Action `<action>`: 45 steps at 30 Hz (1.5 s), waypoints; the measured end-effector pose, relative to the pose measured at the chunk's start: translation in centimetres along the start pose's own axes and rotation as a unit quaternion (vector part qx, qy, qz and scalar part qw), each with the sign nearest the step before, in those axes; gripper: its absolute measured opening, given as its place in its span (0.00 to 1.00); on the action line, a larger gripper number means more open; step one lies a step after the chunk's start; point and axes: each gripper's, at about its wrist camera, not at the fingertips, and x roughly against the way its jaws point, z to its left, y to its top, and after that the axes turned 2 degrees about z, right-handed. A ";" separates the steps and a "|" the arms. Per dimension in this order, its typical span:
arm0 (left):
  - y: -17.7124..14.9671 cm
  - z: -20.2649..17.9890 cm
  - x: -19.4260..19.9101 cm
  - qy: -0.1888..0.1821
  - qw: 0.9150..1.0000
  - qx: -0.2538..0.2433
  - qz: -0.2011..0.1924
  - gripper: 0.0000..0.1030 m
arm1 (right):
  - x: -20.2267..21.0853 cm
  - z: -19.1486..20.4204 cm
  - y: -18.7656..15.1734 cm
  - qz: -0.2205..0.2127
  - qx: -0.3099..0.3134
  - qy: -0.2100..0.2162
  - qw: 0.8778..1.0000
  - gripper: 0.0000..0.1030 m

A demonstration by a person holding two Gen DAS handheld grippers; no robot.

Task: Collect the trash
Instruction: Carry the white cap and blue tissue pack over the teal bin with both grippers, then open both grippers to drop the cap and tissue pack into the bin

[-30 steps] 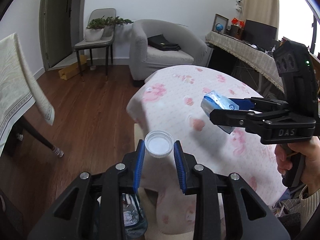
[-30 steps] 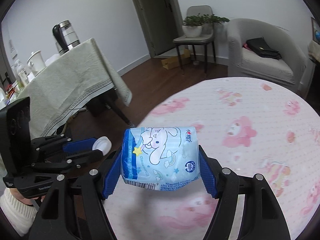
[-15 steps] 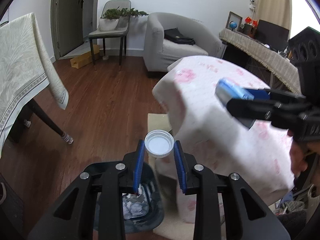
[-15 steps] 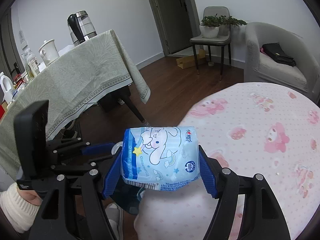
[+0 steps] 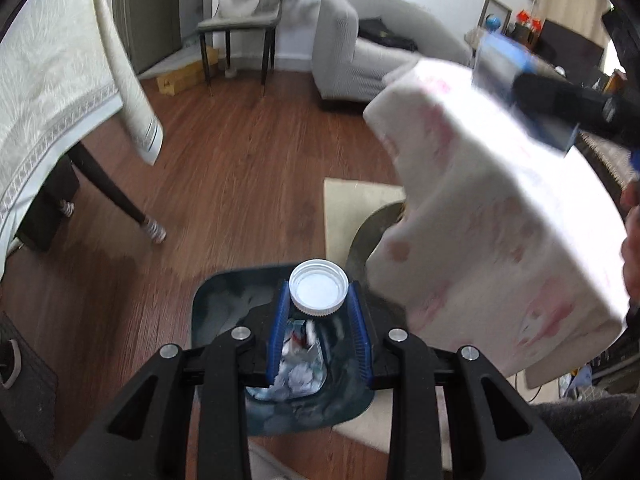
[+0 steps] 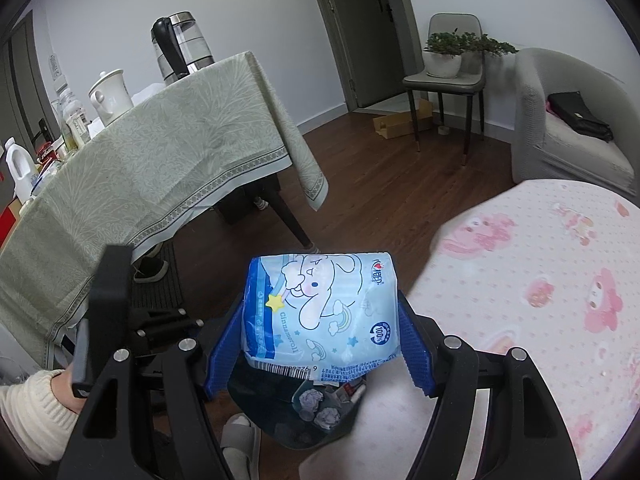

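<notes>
At far left, a green tablecloth (image 5: 52, 80) overhangs its table edge, a dark table leg (image 5: 108, 188) slanting to the wood floor (image 5: 240, 168); open floor runs from there to the pink-printed tablecloth (image 5: 500, 220) at right. Centre: one dark trash bin (image 5: 216, 320) stands on the floor just beside the pink cloth's hanging edge, crumpled paper inside. One left gripper (image 5: 319, 332) is clamped on one white bottle cap (image 5: 319, 292) directly above the bin opening (ribbed rim, flat disc, hollow side toward the camera). One right gripper (image 6: 320, 344) is clamped on one tissue pack (image 6: 320, 312), also above the bin (image 6: 280, 416): pale blue film, cartoon white dog, yellow star, barcode along the lower edge. A cream sleeve (image 6: 32, 412) shows at lower left.
</notes>
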 end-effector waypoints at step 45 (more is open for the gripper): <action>-0.1 7.0 8.4 0.015 0.993 0.047 -0.104 0.50 | -14.4 5.8 -4.4 0.150 0.026 -0.025 0.988 0.69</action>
